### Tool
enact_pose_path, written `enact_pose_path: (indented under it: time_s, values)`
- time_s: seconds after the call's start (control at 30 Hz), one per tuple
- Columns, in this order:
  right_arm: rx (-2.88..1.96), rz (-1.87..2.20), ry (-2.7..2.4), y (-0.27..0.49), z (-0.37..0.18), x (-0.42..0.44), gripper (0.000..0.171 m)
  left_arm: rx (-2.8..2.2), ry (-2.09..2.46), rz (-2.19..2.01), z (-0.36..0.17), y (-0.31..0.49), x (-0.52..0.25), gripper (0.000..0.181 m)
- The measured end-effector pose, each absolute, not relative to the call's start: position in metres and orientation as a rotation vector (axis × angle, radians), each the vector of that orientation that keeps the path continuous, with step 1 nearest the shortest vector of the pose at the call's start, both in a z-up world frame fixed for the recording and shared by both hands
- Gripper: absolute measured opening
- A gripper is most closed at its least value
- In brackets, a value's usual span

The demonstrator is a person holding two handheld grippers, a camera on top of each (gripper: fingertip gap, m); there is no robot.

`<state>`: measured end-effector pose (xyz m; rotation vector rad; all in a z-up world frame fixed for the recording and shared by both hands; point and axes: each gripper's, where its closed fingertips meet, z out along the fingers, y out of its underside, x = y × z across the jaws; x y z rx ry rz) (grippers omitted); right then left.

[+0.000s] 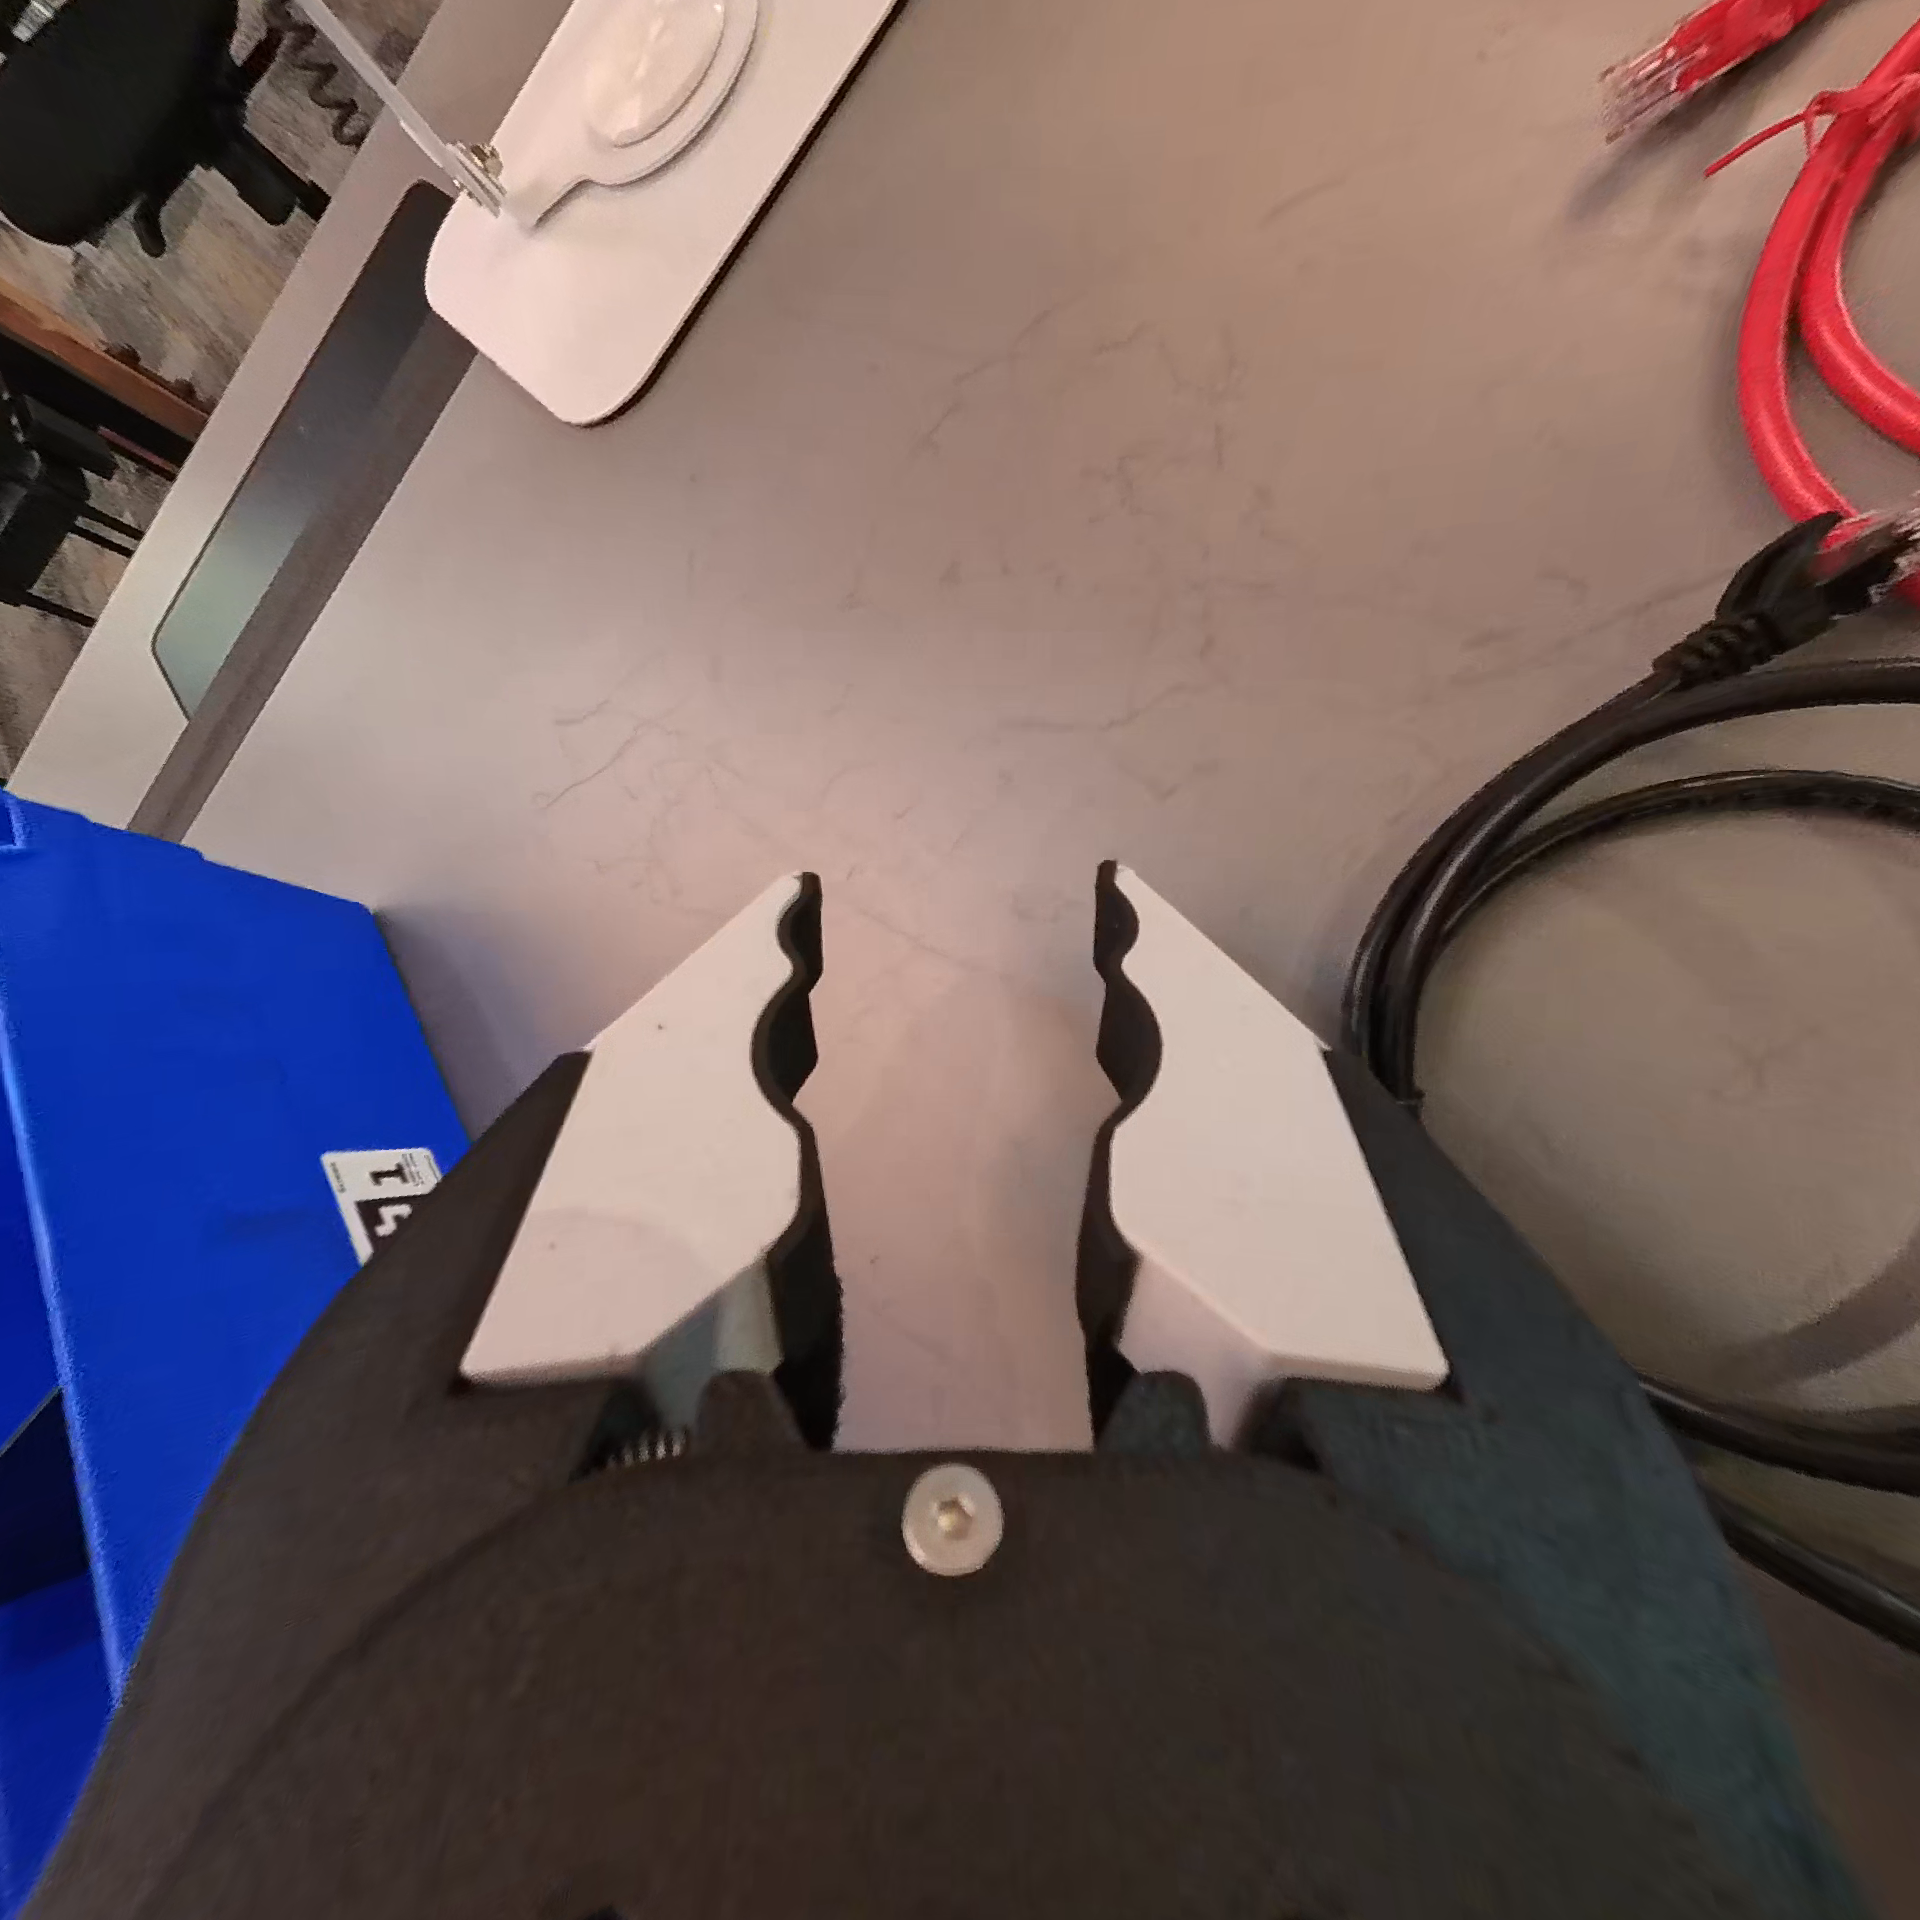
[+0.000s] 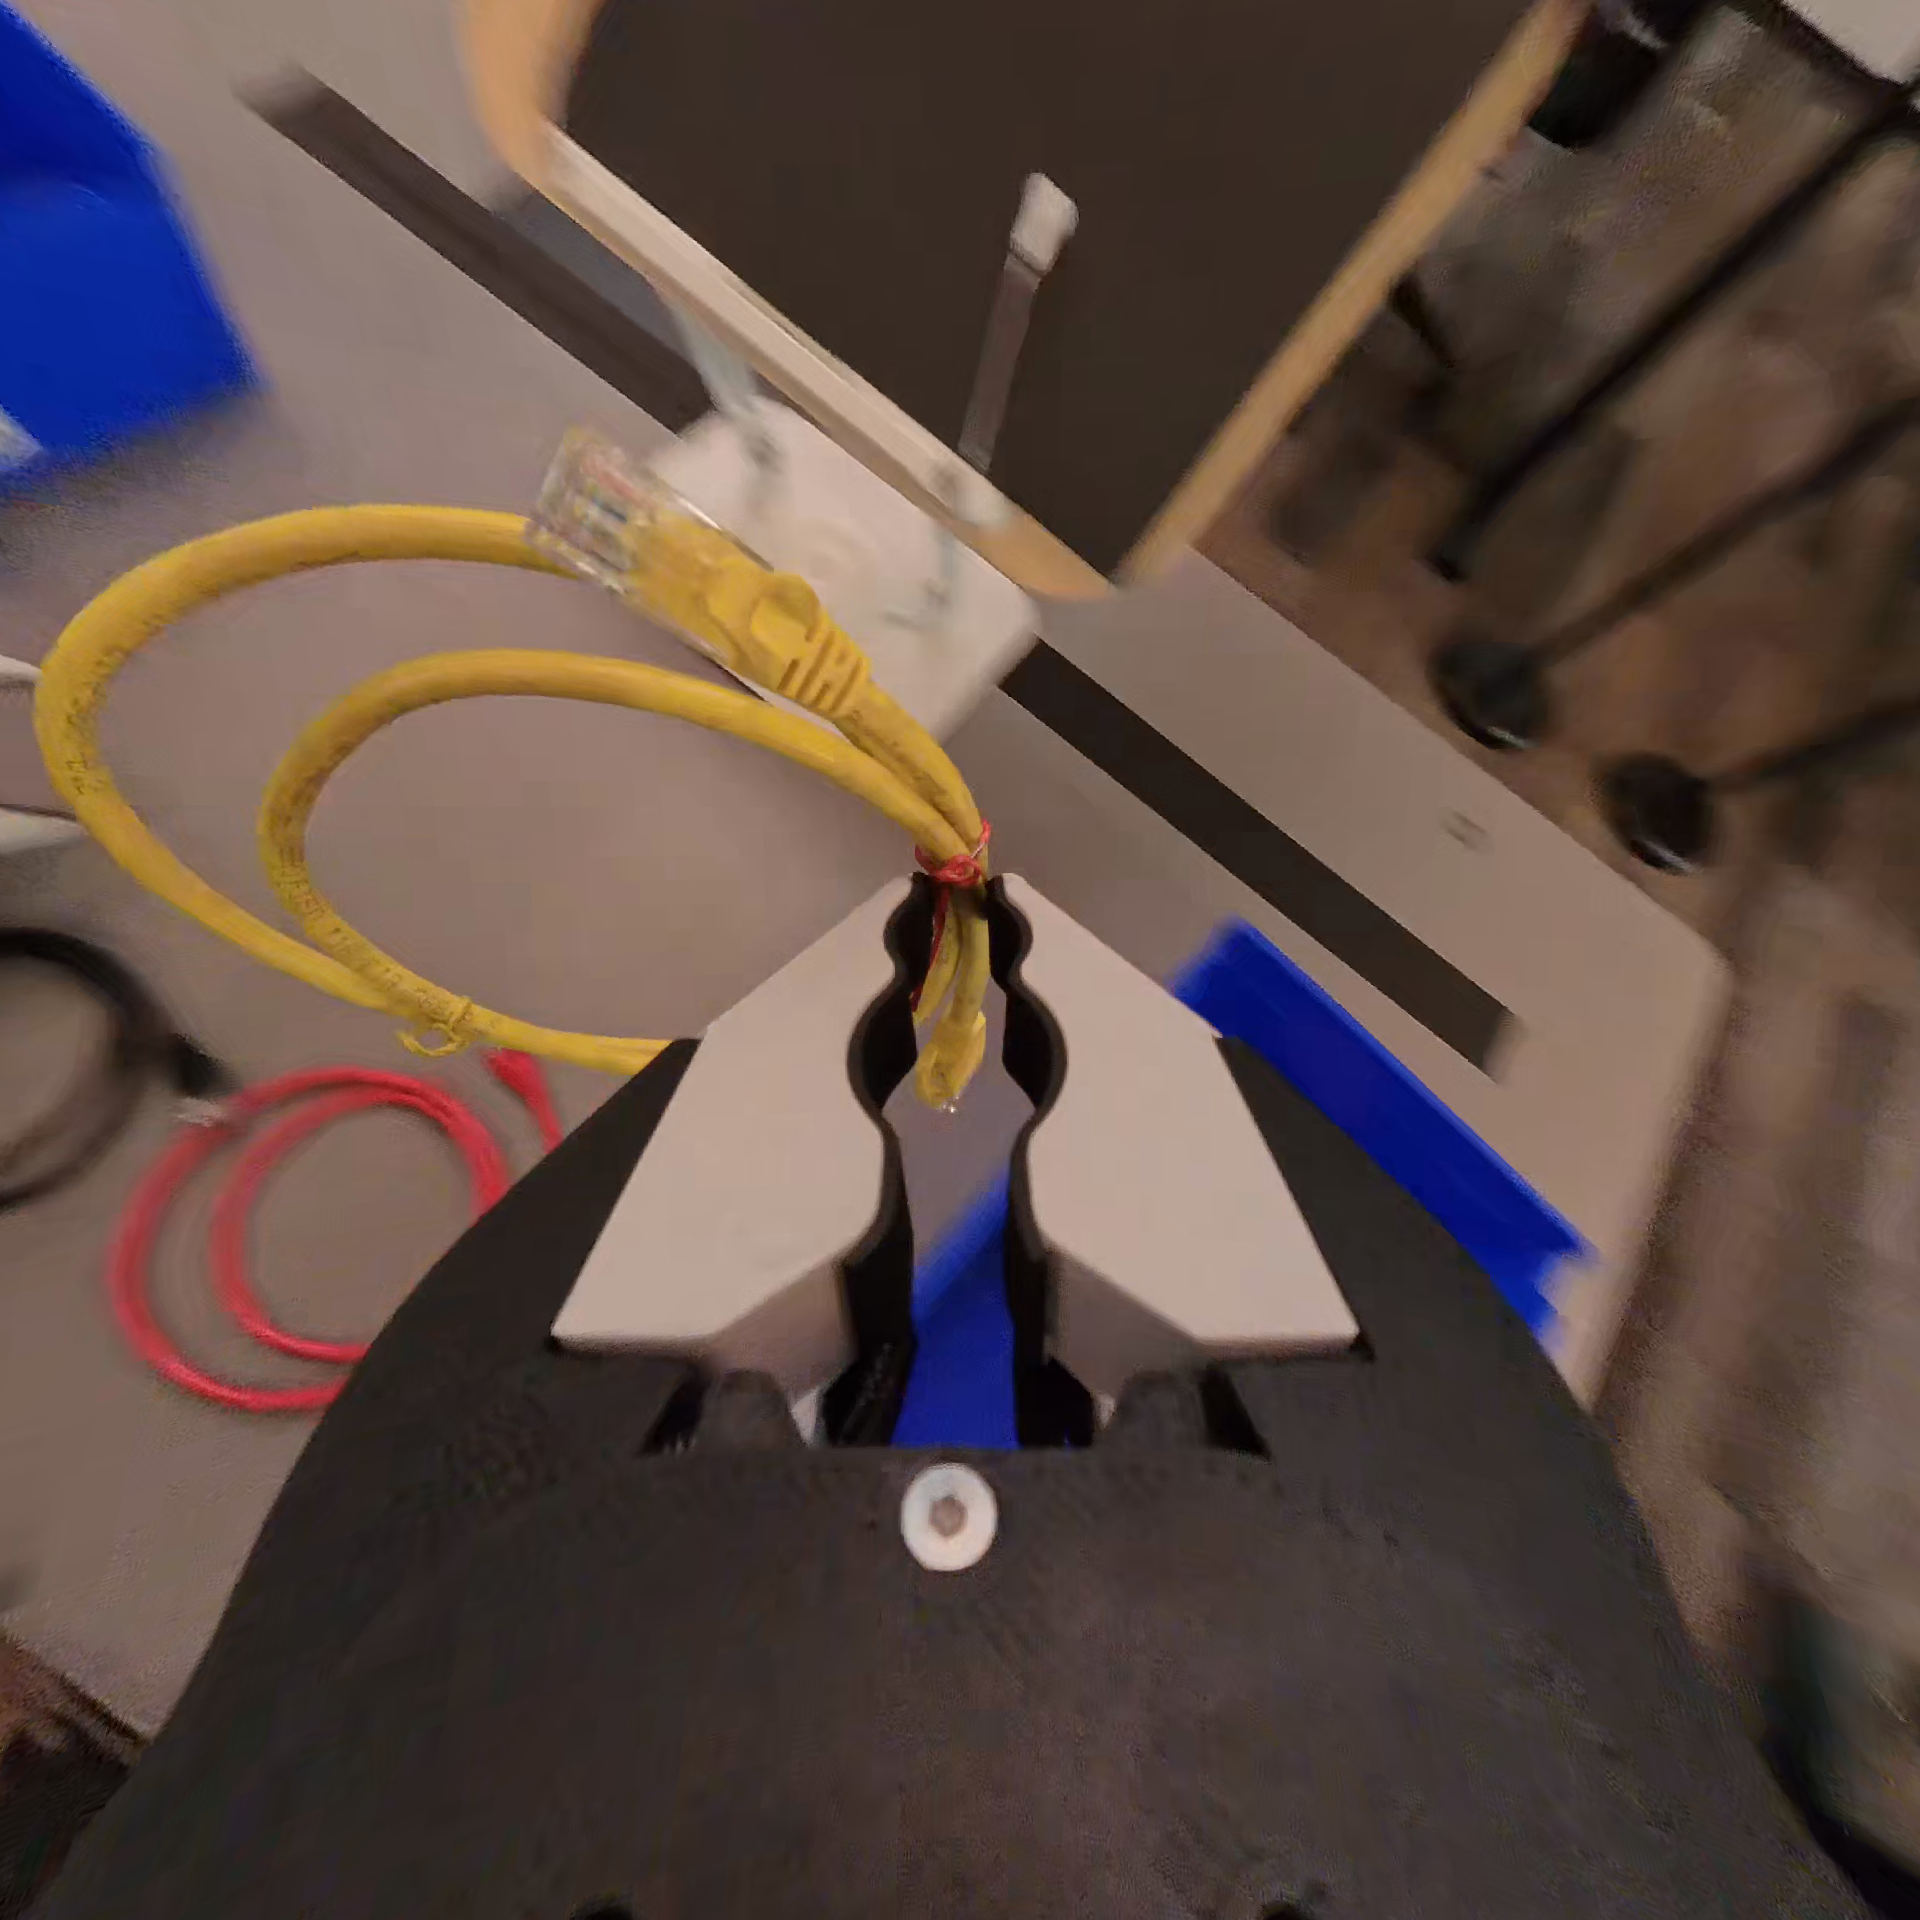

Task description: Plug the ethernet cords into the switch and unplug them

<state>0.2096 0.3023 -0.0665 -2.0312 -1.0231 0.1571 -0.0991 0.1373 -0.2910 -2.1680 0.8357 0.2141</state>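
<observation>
In the left wrist view the left gripper [image 1: 958, 878] hangs over the grey table [image 1: 1039, 582] with its fingers [image 1: 665, 1164] apart and nothing between them. Beyond the fingers, up and to the left, lies a white pad [image 1: 623, 197]. Right of the fingers a black cord [image 1: 1455, 894] lies coiled, its plug near a red cord [image 1: 1808, 343] farther off on the same side. A blue bin [image 1: 177, 1195] sits just left of the fingers. In the right wrist view the right gripper [image 2: 954, 881] has its fingers [image 2: 758, 1174] clamped at the tips on a yellow cord [image 2: 197, 842], at the bunch bound by a red tie [image 2: 951, 862]. The coil loops out to the left of the fingers, one clear plug [image 2: 613, 509] raised beyond them, the other end hanging between the fingers. The red cord [image 2: 312, 1236] lies on the table left of the fingers. The switch cannot be made out in either view.
</observation>
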Motion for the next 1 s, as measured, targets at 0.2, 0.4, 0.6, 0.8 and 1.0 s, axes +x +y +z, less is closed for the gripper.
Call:
enact_pose_path:
  time_s: [0.2,0.4,0.6,0.8,1.0]
  values:
    - [-2.275,-0.255,-0.864,0.304,-0.110,0.352,0.008,-2.174,0.852,0.204,-0.295,0.137,-0.093,0.050]
    - [-2.438,-0.505,-0.784,0.302,-0.190,0.428,0.009,-2.175,0.856,0.211,-0.296,0.136,-0.091,0.050]
    - [-2.546,-0.603,-1.038,0.292,-0.270,0.430,0.015,-2.182,0.861,0.219,-0.299,0.134,-0.091,0.050]
    - [-2.434,-0.555,-1.039,0.290,-0.221,0.404,0.040,-2.185,0.856,0.218,-0.300,0.135,-0.090,0.050]
    - [-2.244,-0.036,-1.357,0.224,-0.194,0.239,0.042,-2.187,0.869,0.216,-0.304,0.138,-0.088,0.050]
